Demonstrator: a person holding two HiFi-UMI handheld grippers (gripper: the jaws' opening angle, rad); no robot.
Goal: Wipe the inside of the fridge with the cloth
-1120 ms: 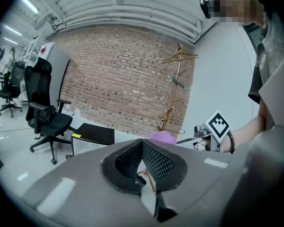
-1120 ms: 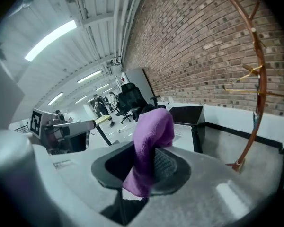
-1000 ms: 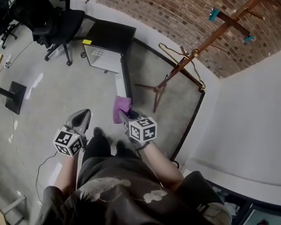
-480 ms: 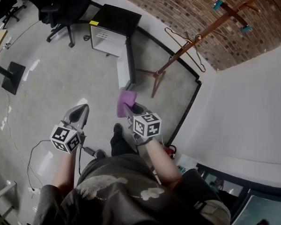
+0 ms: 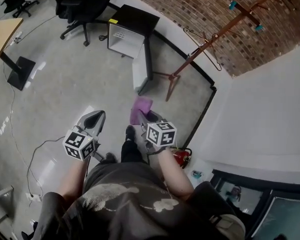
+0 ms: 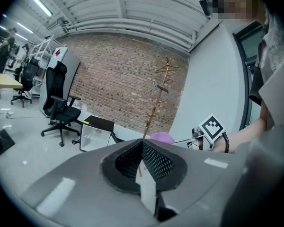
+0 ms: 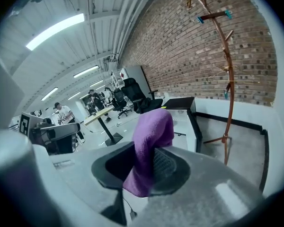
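**Cloth being carried, fridge not yet reached**

The left gripper is riding with its jaws pressed together on nothing. The small fridge is standing well ahead on the floor with its door hanging open. The right gripper is clamping the purple cloth near its middle, with the free top flopping over the jaws. The cloth is looking light, soft and limp. A bunched, firm pinch like this one should be keeping enough fabric proud of the jaws for wiping.
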